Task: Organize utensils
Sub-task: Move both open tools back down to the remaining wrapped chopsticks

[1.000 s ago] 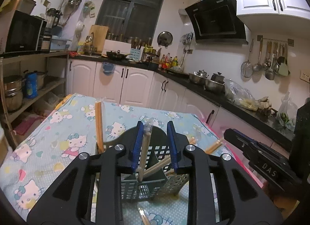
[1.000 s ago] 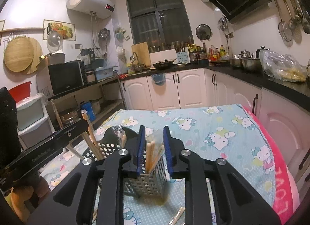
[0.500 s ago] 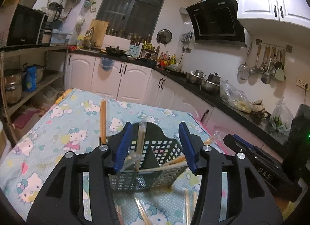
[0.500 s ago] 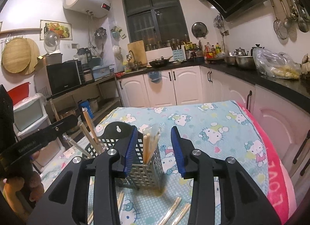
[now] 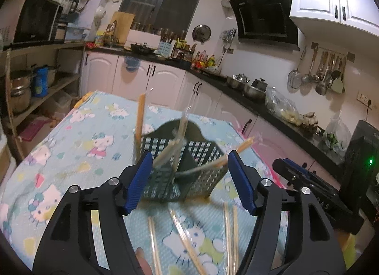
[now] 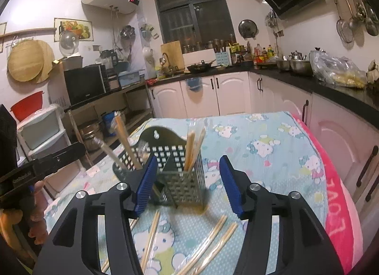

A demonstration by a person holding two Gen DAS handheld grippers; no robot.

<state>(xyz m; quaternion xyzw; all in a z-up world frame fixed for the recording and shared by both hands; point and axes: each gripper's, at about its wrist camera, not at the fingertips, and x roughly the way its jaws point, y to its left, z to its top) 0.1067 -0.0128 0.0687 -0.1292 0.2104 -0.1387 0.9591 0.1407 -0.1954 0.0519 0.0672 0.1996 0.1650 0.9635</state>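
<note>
On the cartoon-cat tablecloth (image 6: 272, 137) stands the gray holed chopstick basket (image 6: 182, 180), with wrapped chopsticks (image 6: 193, 147) poking out. More chopsticks (image 6: 213, 237) lie in front. Your left gripper (image 5: 189, 180) and right gripper (image 6: 187, 182) have just been opening wide and hold nothing.

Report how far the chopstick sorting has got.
Done: several chopsticks stand in the caddy. In hand: nothing; the left gripper and right gripper have just been opening, with no chopstick pinched. Left: loose chopsticks on the table.
</note>
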